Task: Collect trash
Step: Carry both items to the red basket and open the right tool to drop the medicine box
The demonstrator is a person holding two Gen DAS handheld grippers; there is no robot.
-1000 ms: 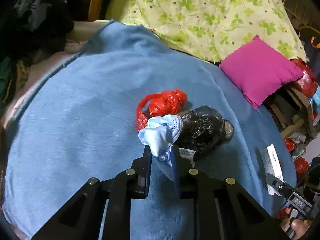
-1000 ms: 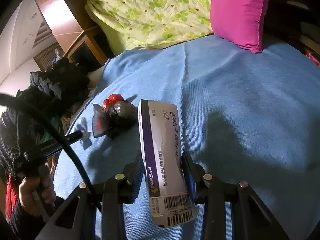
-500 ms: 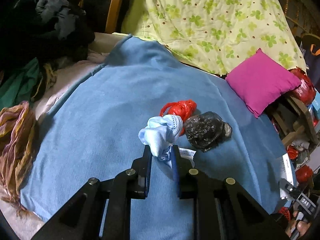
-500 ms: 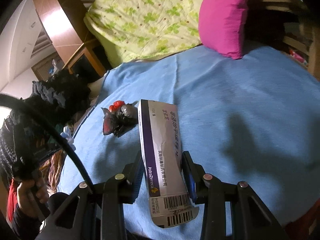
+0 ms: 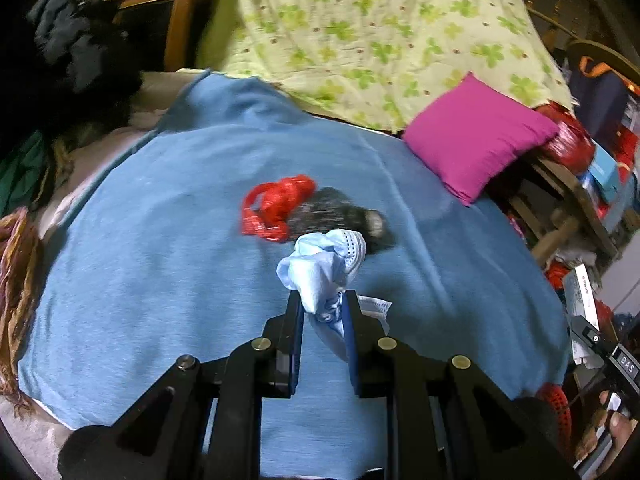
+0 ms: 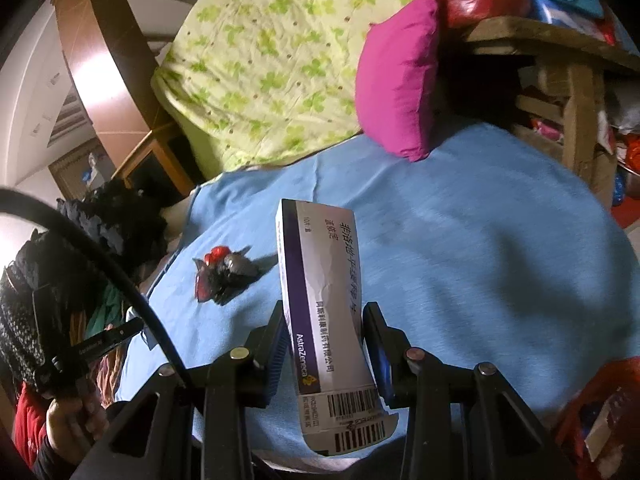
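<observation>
My left gripper [image 5: 322, 308] is shut on a crumpled light blue face mask [image 5: 322, 268] and holds it above the blue blanket [image 5: 160, 280]. A red plastic bag [image 5: 276, 206] and a black plastic bag [image 5: 340, 220] lie together on the blanket beyond it. My right gripper [image 6: 324, 320] is shut on a white and purple medicine box [image 6: 324, 304], held above the blanket's near edge. The two bags also show in the right wrist view, the red bag [image 6: 212, 258] beside the black bag [image 6: 234, 272], left of the box.
A magenta pillow [image 5: 476, 136] lies at the blanket's far right against a green flowered quilt [image 5: 380, 40]. Dark clothes [image 5: 76, 56] pile at the left. A wooden stool [image 6: 560, 92] loaded with red bags stands at the right. A red bag [image 6: 600, 412] shows at lower right.
Both grippers have pulled back from the bed with their loads still held. The bags look smaller and farther off. The right view has swung so that the stool and the blanket's edge show.
</observation>
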